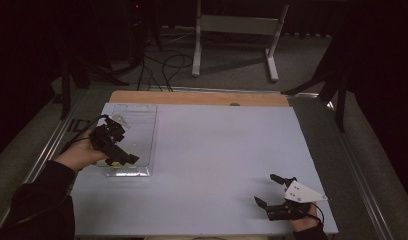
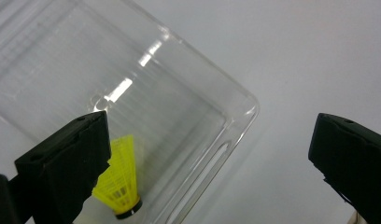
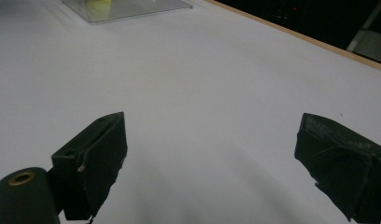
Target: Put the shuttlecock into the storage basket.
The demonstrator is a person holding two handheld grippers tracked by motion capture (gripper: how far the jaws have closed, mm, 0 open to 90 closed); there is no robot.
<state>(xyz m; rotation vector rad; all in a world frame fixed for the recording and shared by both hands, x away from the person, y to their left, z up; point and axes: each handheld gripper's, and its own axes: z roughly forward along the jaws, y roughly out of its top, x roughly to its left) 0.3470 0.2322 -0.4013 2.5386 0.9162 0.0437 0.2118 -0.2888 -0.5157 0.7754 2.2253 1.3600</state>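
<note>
Yellow shuttlecock (image 2: 119, 179) lies inside the clear plastic tray (image 2: 235, 119), low left in my left gripper view, cork end down-frame. My left tongs (image 2: 209, 163) hang spread wide above the tray, gripping nothing. My right tongs (image 3: 212, 163) are spread too, over bare pale surface (image 1: 217, 150), lower right.

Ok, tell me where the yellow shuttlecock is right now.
The yellow shuttlecock lies inside the clear plastic tray at the table's left side, near the tray's near end. The open left gripper hangs right above it, not touching.
</note>
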